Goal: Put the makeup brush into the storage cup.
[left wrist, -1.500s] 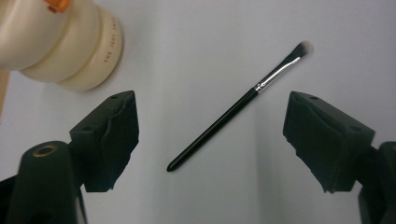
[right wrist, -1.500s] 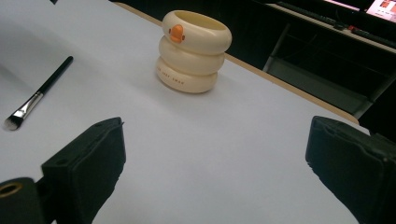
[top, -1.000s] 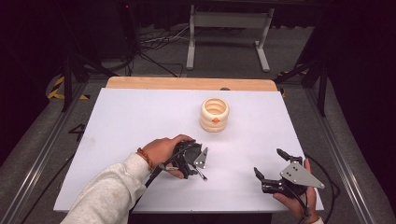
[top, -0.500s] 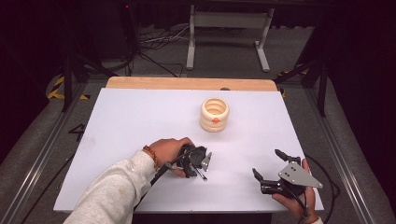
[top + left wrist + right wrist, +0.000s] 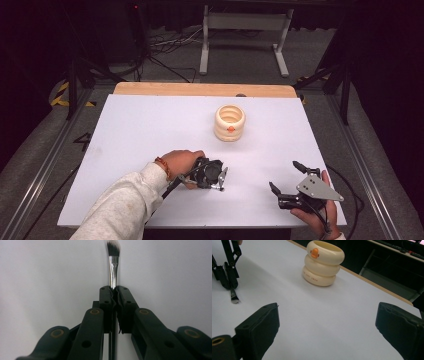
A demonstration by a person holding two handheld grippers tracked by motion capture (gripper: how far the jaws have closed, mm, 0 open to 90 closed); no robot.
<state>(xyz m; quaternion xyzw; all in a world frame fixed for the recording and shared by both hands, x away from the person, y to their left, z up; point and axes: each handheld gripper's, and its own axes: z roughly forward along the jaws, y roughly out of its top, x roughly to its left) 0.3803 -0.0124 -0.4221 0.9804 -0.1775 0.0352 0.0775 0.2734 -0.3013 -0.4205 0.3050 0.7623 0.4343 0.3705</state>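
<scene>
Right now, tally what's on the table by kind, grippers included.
Brush: 1
Cream ringed holder: 1
Grippers: 2, the left gripper with jaws shut on the brush, the right gripper with jaws open
Total: 4

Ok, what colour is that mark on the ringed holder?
Orange, on the cream holder; the right gripper view shows it best.
</scene>
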